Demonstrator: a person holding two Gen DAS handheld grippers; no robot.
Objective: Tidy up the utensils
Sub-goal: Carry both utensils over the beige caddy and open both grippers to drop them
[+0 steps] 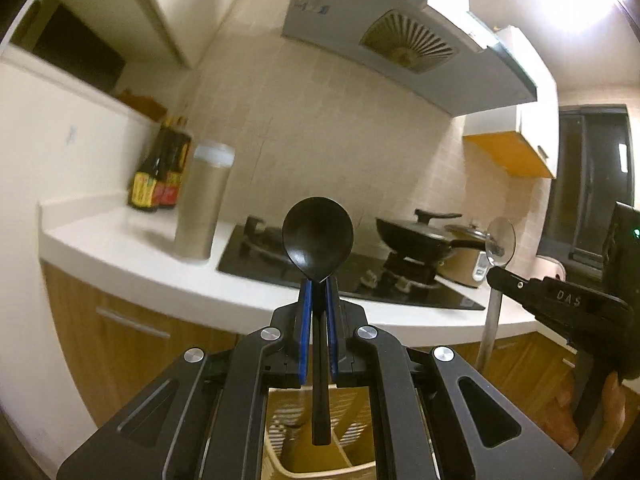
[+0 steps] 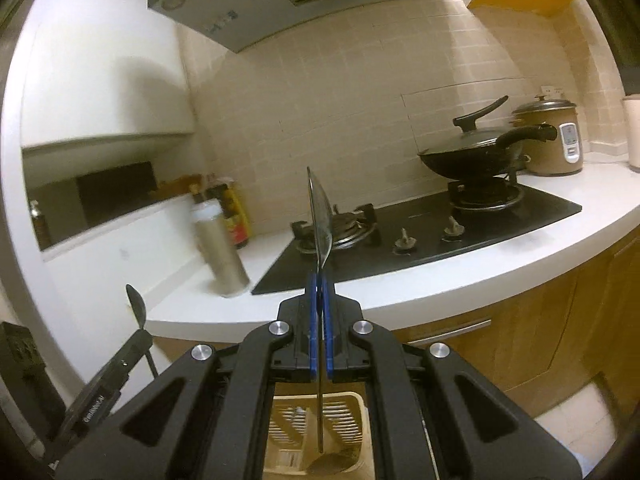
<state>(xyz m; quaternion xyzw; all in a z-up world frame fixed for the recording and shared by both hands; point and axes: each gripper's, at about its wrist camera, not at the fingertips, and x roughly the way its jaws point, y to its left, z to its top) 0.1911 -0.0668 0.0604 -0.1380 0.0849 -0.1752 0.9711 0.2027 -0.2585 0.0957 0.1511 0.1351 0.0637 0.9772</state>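
My left gripper is shut on a black spoon, bowl up, its handle hanging down over a beige slotted utensil holder. My right gripper is shut on a metal spoon, seen edge-on, its handle pointing down into the same holder. The right gripper with the metal spoon shows at the right of the left wrist view. The left gripper with the black spoon shows at the lower left of the right wrist view.
A white counter carries a black gas hob, a lidded wok, a rice cooker, a steel canister and sauce bottles. A range hood hangs above. Wooden cabinet doors are below.
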